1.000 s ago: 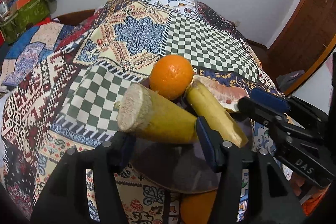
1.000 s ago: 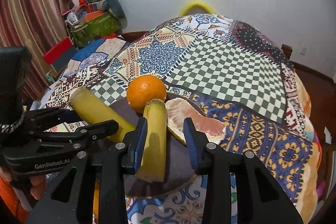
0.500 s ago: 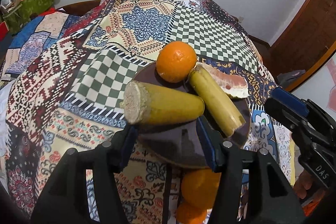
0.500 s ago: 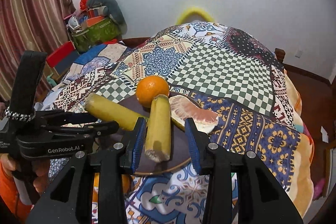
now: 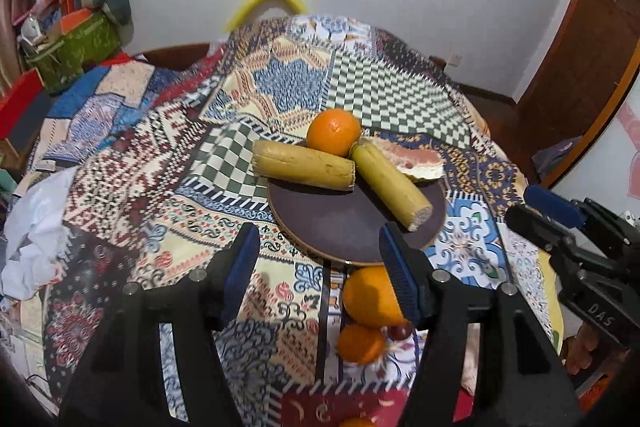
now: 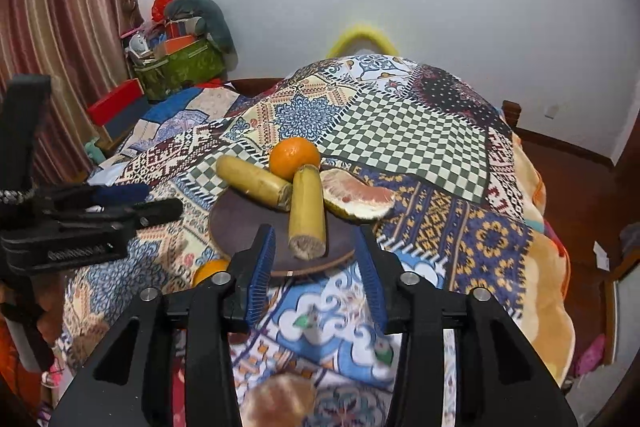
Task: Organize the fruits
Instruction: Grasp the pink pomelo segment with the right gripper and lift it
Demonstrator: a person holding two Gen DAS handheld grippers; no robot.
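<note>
A dark round plate (image 5: 332, 223) (image 6: 236, 223) lies on the patterned quilt. On it are an orange (image 5: 333, 131) (image 6: 294, 157), two yellow sugarcane pieces (image 5: 304, 171) (image 5: 390, 181) (image 6: 254, 181) (image 6: 307, 211) and a pomelo wedge (image 5: 416, 157) (image 6: 356, 193). Two more oranges (image 5: 370, 297) (image 5: 360, 343) lie on the quilt in front of the plate. My left gripper (image 5: 320, 267) is open and empty, above the plate's near edge. My right gripper (image 6: 316, 267) is open and empty, just short of the plate.
The quilt (image 5: 288, 87) covers a bed that drops off to the right toward a wooden floor (image 6: 576, 187). A green basket of clutter (image 6: 180, 63) stands at the back left. A white cloth (image 5: 32, 227) lies at the left.
Both grippers have opened and drawn back and up from the plate. The two sugarcane pieces they held now lie on the plate.
</note>
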